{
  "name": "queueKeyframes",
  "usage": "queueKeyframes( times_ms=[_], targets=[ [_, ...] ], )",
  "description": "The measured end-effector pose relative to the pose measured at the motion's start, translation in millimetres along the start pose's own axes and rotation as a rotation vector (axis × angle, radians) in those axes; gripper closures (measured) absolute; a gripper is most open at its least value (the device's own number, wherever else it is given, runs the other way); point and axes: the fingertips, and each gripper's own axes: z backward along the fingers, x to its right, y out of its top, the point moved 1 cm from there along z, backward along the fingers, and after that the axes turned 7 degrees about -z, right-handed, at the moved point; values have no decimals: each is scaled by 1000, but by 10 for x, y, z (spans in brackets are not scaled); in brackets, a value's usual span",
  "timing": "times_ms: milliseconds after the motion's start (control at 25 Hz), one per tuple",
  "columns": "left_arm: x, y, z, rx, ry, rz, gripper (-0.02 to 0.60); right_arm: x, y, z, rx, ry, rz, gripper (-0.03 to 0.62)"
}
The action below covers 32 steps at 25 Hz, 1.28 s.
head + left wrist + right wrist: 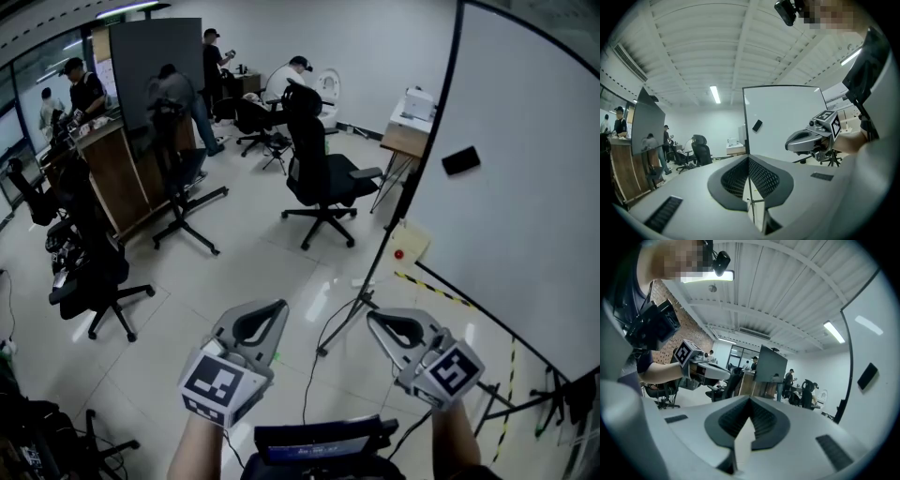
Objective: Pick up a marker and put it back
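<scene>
Grey left gripper and right gripper, jaws together on nothing, hang over open floor in what looks like the approach step; no marker shows, so the next move probably means searching the whiteboard's lower edge, avoiding its stand and the office chair.

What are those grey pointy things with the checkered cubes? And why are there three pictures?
Those are grabbers that a person holds, one in each hand: the left gripper and the right gripper. The cubes belong to them. One picture comes from a camera on the person's head, looking down. The other two come from small cameras riding on each grabber. Both are shut and hold nothing. Nearby stands a whiteboard with a small black block on it. No marker shows.
</scene>
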Motion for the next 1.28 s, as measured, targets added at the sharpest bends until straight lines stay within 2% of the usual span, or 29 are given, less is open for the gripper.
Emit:
queueKeyframes(
  times_ms=[160,360,520,640,1000,1160,1280],
  targets=[
    [488,113,-225,-2,-11,-16,583,146,-198,505,-6,-7,-17,583],
    [1344,268,-606,-28,-19,-26,583,364,-474,1286,-3,20,-50,583],
    [1967,285,-717,-62,12,-23,583,491,-691,1789,11,72,-71,583],
    [2266,216,-725,-107,53,-18,583,540,-768,2016,23,124,-79,583],
    [2541,391,-486,-173,152,-43,583,412,-750,2214,63,241,-105,583],
    [2573,308,-362,-210,172,-25,583,328,-784,2131,64,281,-115,583],
    [2518,166,-133,-231,187,5,583,104,-787,2004,55,307,-113,583]
  ],
)
